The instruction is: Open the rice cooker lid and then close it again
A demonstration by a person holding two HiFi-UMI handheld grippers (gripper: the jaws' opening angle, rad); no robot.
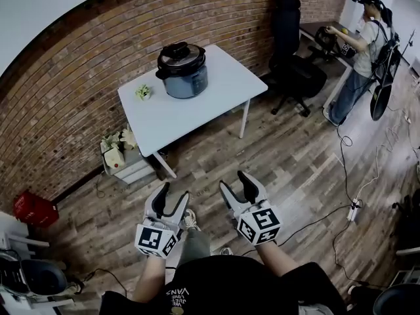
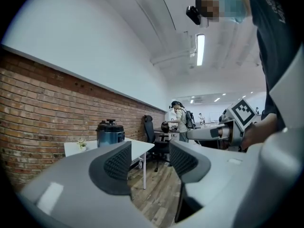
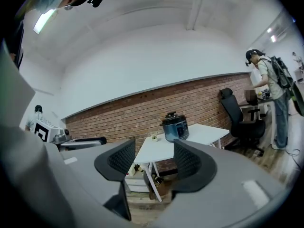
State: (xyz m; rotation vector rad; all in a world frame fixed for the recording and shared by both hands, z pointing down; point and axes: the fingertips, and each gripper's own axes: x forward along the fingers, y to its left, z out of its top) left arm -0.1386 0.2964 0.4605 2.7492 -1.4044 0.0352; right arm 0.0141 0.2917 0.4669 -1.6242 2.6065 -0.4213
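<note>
A dark blue rice cooker [image 1: 182, 71] with a black lid [image 1: 180, 52] down stands on a white table [image 1: 216, 94] by the brick wall, well beyond both grippers. The cooker [image 2: 109, 132] also shows far off in the left gripper view and, as the cooker [image 3: 175, 126], in the right gripper view. My left gripper [image 1: 174, 197] and right gripper [image 1: 236, 184] hang side by side over the wooden floor, close to my body. Both stand open with nothing between their fingers, held about level and aimed toward the table.
A small plant [image 1: 143, 92] sits on the table left of the cooker. A white crate [image 1: 125, 163] stands under the table's left end. A black office chair [image 1: 292, 58] is to the right; a person [image 1: 364, 48] stands at a far desk. Cables [image 1: 341, 202] trail on the floor.
</note>
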